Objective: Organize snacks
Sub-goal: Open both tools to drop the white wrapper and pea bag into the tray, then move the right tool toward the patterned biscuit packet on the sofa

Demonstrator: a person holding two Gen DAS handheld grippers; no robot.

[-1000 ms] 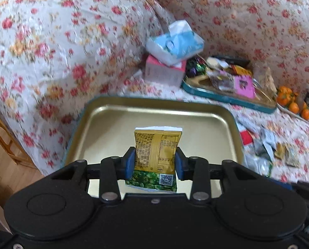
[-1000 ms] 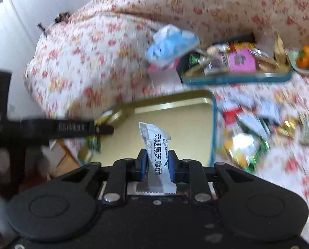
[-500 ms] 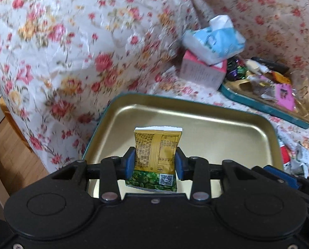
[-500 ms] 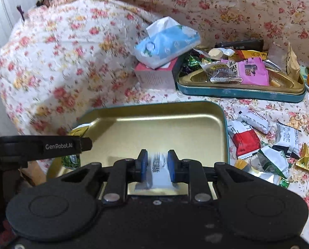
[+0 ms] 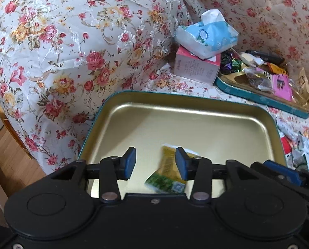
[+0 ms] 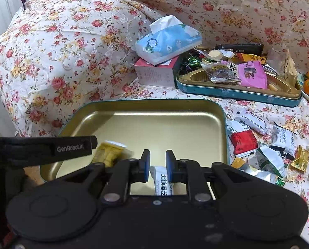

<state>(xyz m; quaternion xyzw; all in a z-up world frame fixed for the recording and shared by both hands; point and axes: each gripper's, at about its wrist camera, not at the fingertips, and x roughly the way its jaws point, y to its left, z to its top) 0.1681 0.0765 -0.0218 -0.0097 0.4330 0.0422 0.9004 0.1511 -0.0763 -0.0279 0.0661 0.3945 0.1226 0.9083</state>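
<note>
The drop-off step is in hand: the left gripper has just been opening, jaws apart, and the yellow-green snack packet falls free into the near gold tray. The right gripper, jaws near together, seems to pinch nothing; the white sesame crisp packet lies in the tray below. Next calls for fetching loose snacks beside it. The far tray holds mixed packets
</note>
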